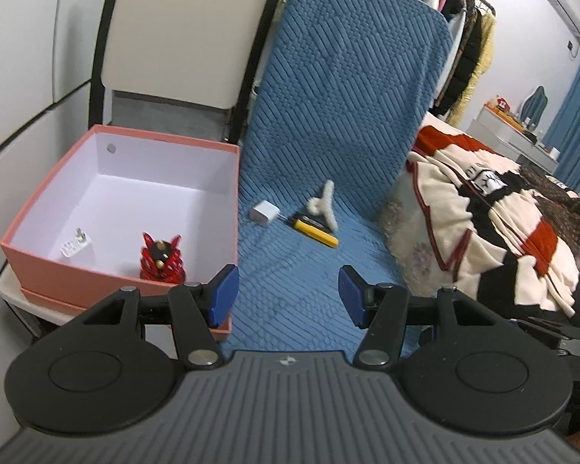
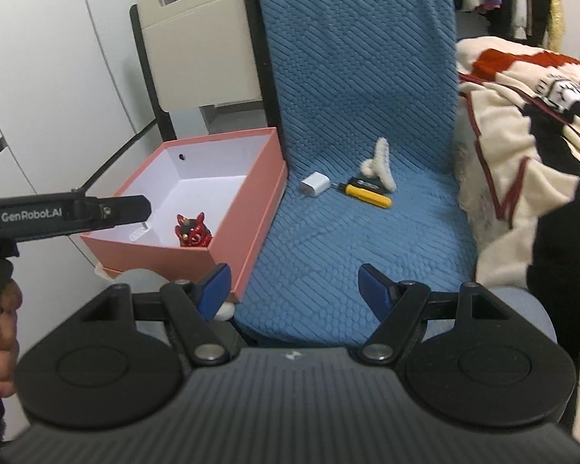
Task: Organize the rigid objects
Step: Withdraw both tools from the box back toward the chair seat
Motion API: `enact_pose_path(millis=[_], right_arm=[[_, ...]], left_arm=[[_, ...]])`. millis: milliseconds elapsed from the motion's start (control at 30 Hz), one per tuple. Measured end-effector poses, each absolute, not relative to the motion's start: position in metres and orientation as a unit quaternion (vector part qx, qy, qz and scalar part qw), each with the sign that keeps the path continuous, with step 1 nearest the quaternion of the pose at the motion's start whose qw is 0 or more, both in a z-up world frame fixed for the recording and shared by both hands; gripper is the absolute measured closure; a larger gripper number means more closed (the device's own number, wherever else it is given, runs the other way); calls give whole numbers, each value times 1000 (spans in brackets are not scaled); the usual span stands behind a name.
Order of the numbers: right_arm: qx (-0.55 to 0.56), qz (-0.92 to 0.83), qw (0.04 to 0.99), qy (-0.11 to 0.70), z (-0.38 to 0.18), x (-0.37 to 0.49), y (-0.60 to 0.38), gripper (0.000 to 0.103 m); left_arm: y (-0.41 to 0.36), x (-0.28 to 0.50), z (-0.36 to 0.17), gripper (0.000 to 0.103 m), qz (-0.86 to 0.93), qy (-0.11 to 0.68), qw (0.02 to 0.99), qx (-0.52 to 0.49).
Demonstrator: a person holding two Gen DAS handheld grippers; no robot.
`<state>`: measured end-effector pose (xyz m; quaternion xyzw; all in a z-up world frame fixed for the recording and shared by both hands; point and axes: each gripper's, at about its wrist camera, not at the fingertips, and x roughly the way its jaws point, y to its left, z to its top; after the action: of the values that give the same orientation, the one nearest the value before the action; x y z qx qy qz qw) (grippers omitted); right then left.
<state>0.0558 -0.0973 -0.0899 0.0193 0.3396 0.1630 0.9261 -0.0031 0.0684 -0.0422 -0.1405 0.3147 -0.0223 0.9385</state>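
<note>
On the blue quilted seat (image 1: 290, 263), the white charger (image 1: 262, 212), yellow tool (image 1: 315, 231) and fluffy white hair claw (image 1: 323, 205) lie clustered at the far end. Left of them sits the pink box (image 1: 31, 266), holding a red figurine (image 1: 162, 259) and a white plug (image 1: 75, 245). Nearer, the left gripper (image 1: 289, 295) hovers spread wide, empty; the right gripper (image 2: 294, 290) is likewise spread and empty.
</note>
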Motion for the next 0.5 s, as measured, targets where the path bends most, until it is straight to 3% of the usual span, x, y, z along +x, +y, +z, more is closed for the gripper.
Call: enact_pose_path(millis=[500], right_arm=[[36, 134, 927, 347, -111, 64, -117, 29]], left_arm=[[50, 22, -58, 40, -38, 348, 929, -124]])
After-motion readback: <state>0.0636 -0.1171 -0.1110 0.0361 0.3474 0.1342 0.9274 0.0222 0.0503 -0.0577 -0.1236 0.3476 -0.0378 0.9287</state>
